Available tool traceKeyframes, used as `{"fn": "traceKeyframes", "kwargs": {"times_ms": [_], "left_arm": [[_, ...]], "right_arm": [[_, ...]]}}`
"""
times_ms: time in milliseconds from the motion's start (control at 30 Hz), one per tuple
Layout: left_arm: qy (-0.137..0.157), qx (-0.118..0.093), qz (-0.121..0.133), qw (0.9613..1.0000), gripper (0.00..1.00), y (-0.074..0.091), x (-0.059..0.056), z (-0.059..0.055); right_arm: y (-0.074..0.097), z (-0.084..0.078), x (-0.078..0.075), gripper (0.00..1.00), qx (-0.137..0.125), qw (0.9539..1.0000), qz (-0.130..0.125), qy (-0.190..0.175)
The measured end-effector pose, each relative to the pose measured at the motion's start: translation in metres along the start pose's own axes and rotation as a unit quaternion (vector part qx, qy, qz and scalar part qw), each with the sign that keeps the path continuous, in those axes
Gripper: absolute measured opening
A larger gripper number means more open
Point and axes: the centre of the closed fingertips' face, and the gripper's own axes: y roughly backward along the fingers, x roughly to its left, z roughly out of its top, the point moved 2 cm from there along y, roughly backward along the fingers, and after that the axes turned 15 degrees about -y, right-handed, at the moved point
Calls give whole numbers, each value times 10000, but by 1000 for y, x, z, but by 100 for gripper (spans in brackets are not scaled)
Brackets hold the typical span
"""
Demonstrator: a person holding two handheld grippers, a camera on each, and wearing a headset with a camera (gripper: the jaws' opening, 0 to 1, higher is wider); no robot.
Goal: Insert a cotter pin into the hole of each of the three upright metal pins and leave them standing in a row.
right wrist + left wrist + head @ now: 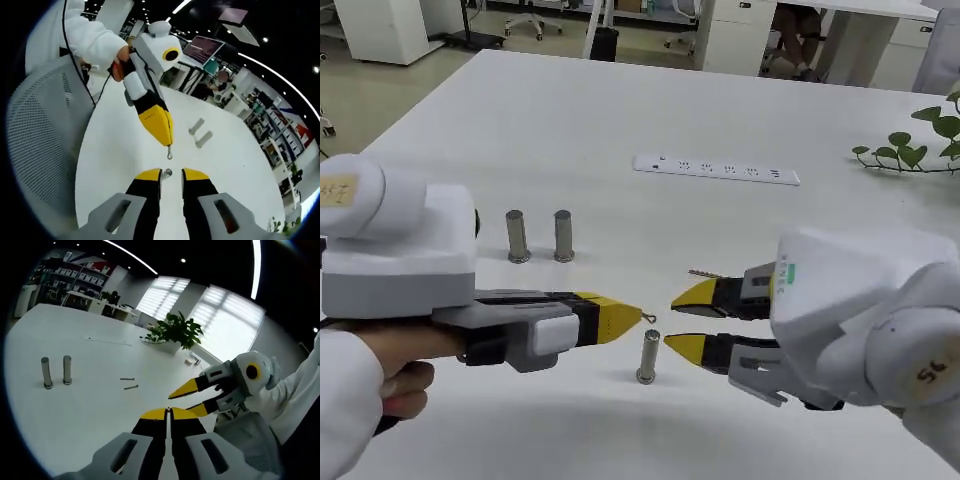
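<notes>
Nearest the camera, at the lower left of the head view, the left gripper (638, 315) is held in a person's hand (395, 365). Its yellow-tipped jaws are clenched on a cotter pin (648, 318). The cotter pin is small and thin, made of grey wire, and only its looped end is seen past the jaw tips. In the right gripper view it hangs from those tips (170, 152), just above the middle of the frame.

Just below it, at the lower centre of the head view, a metal pin (648, 357) stands upright on the white table (570, 120). It is a short silver cylinder with a wider foot. The right gripper (670, 321) is seen at the lower right, its jaws spread apart and grasping nothing. The metal pin stands just left of its lower tip.

Two more metal pins (540, 236) stand side by side at the middle left, well apart from the first. A thin loose pin (705, 274) lies just above the right gripper's upper jaw. A white power strip (716, 169) lies further up the frame, and a green plant (920, 140) is seen at the upper right edge.
</notes>
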Motion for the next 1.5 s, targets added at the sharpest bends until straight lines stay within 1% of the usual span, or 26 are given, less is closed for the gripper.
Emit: {"fn": "traceKeyframes", "kwargs": {"times_ms": [67,100,133,167,200,233,267,300,333,367,400,433,467,533,600,667,767,800,867,933,1033,1067,1133,1300,1400,1500], "left_arm": [[-93,-30,-69,9999,0,1,-2,2],[-224,-17,-119,9997,0,2,-3,2],[-452,6,-156,9989,0,2,-3,1],[-592,11,-200,9980,0,2,-5,2],[-748,47,-249,9969,0,3,-7,1],[-840,53,-275,9961,0,3,-8,1],[-933,43,-319,9951,0,3,-11,0],[-960,35,-342,9948,0,3,-12,1],[-995,14,-369,9944,0,3,-13,1],[-1141,-31,-456,9924,0,4,-15,2],[-1343,-129,-525,9895,0,4,-17,4],[-1459,-162,-559,9876,0,4,-19,4],[-1605,-199,-620,9849,0,5,-21,5],[-1738,-264,-683,9821,0,6,-24,6],[-1697,-250,-687,9828,0,7,-24,6],[-1748,-275,-731,9815,0,8,-25,6],[-1900,-370,-837,9775,0,10,-30,9],[-2039,-370,-774,9752,0,10,-29,10],[-2172,-358,-818,9720,0,11,-32,11],[-2191,-385,-858,9712,0,11,-33,12],[-2288,-301,-934,9685,0,10,-35,9],[-2317,-273,-953,9677,0,9,-35,7],[-2310,-250,-1006,9674,0,9,-36,5],[-2353,-212,-1051,9660,0,10,-37,2],[-2385,-121,-1075,9651,0,11,-36,-1],[-2466,-29,-1093,9629,0,11,-36,-5]], "right_arm": [[2,0,-2,12,-51,9992,165,-358],[2,-1,0,12,-49,9976,347,-591],[3,-3,1,11,1,9962,518,-694],[3,-2,-2,11,-36,9951,495,-859],[3,-1,-3,13,-80,9933,584,-993],[5,-3,0,13,-8,9913,776,-1065],[5,0,-2,14,-93,9894,796,-1211],[6,2,-1,13,-130,9889,886,-1189],[7,3,2,13,-102,9853,1079,-1318],[8,4,2,14,-110,9844,1101,-1369],[8,4,5,14,-79,9826,1266,-1360],[9,4,7,14,-58,9813,1341,-1383],[8,5,5,14,-70,9812,1316,-1408],[8,7,10,12,-89,9770,1517,-1494],[8,10,13,8,-130,9754,1590,-1522],[8,13,17,6,-162,9739,1654,-1543],[7,15,22,7,-150,9721,1756,-1545],[7,16,24,6,-160,9720,1797,-1505],[7,17,27,5,-180,9703,1856,-1538],[7,17,29,4,-189,9696,1894,-1539],[7,17,31,1,-159,9681,1966,-1543],[7,15,34,0,-94,9677,2012,-1514],[6,14,36,0,-66,9677,2061,-1453],[7,12,40,0,-57,9656,2138,-1481],[7,11,41,0,-26,9633,2171,-1579],[7,10,41,0,5,9636,2191,-1533]]}}
